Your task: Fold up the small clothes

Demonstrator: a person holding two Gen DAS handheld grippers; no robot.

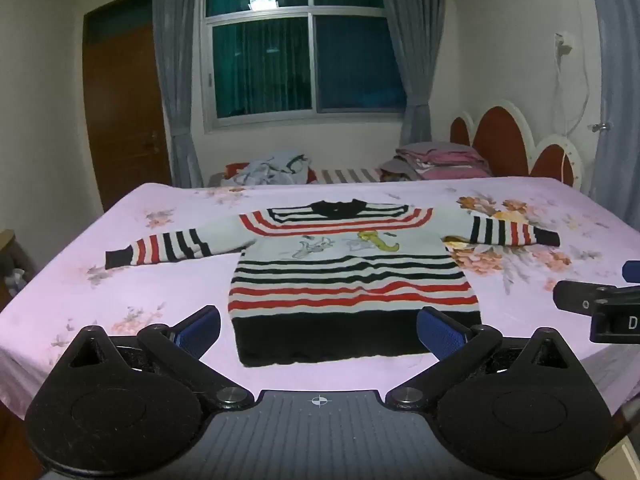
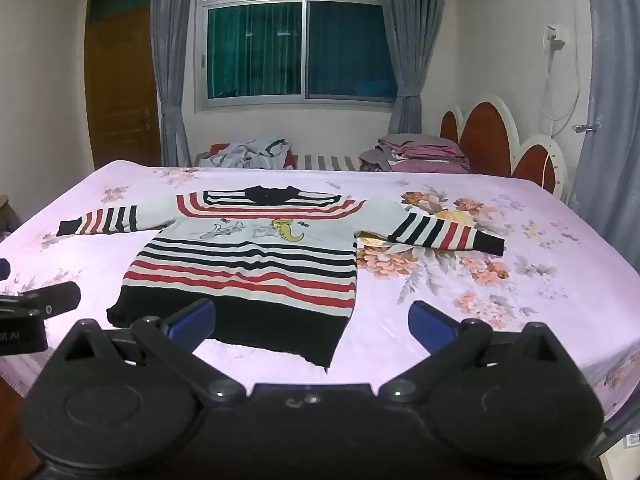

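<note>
A small knitted sweater (image 1: 352,280) (image 2: 256,268), white with red and black stripes and a black hem, lies flat and face up on the pink floral bed sheet (image 1: 120,280) (image 2: 500,300), both sleeves spread out sideways. My left gripper (image 1: 318,330) stands open just short of the black hem, above the bed's near edge, with nothing between its blue pads. My right gripper (image 2: 312,326) is open too, near the hem's right corner, also holding nothing. Each gripper shows at the edge of the other's view: the right gripper (image 1: 596,308), the left gripper (image 2: 32,312).
A heap of loose clothes (image 1: 276,168) (image 2: 256,152) and a stack of folded pink bedding (image 1: 440,160) (image 2: 420,152) lie beyond the bed's far side. A red and white headboard (image 1: 516,144) stands at the right. Window, curtains and a wooden door fill the back wall.
</note>
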